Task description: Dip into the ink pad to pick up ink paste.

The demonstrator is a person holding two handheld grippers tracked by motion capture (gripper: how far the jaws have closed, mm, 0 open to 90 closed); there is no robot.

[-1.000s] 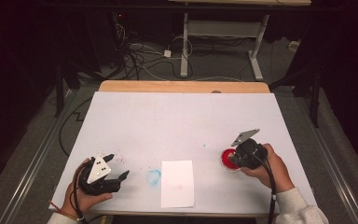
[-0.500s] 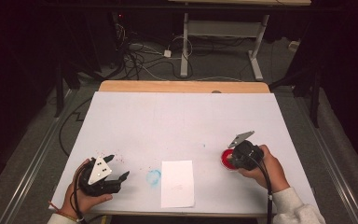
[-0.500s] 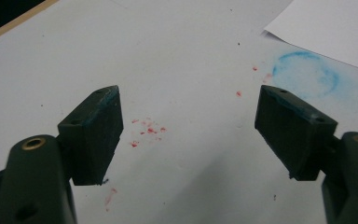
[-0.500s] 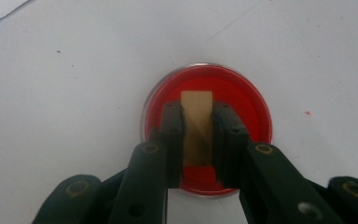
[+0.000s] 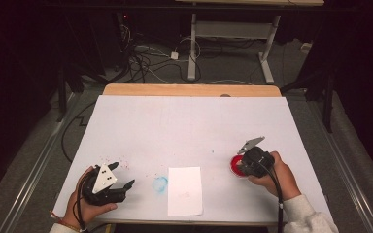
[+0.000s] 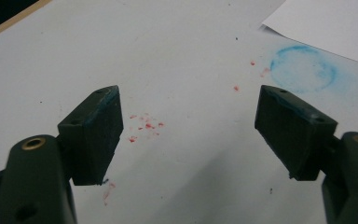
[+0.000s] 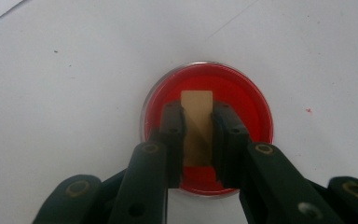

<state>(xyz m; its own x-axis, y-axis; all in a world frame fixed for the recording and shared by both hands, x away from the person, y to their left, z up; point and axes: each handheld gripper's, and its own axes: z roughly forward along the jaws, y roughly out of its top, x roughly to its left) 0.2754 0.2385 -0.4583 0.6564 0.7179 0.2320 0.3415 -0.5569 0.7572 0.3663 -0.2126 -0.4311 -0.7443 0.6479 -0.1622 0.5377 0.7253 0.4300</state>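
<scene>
A round red dish (image 7: 247, 88) with a clear rim lies on the white table (image 5: 189, 126) at the right, and shows in the high view too (image 5: 234, 166). My right gripper (image 7: 198, 112) is shut on a small tan block (image 7: 196, 105), which it holds upright over the dish's red surface. In the high view that gripper (image 5: 243, 164) sits at the dish's right edge, held by a hand. My left gripper (image 5: 122, 174) rests near the front left corner. Its jaws stand wide open with nothing between them (image 6: 189, 107).
A white sheet of paper (image 5: 184, 190) lies at the front middle, its corner visible in the left gripper view (image 6: 335, 23). A faint blue ring stain (image 6: 303, 69) marks the table beside it (image 5: 160, 183). Red specks (image 6: 147, 125) dot the table between the left jaws.
My right gripper has shifted slightly left and down over the red dish. The left gripper has stayed where it was.
</scene>
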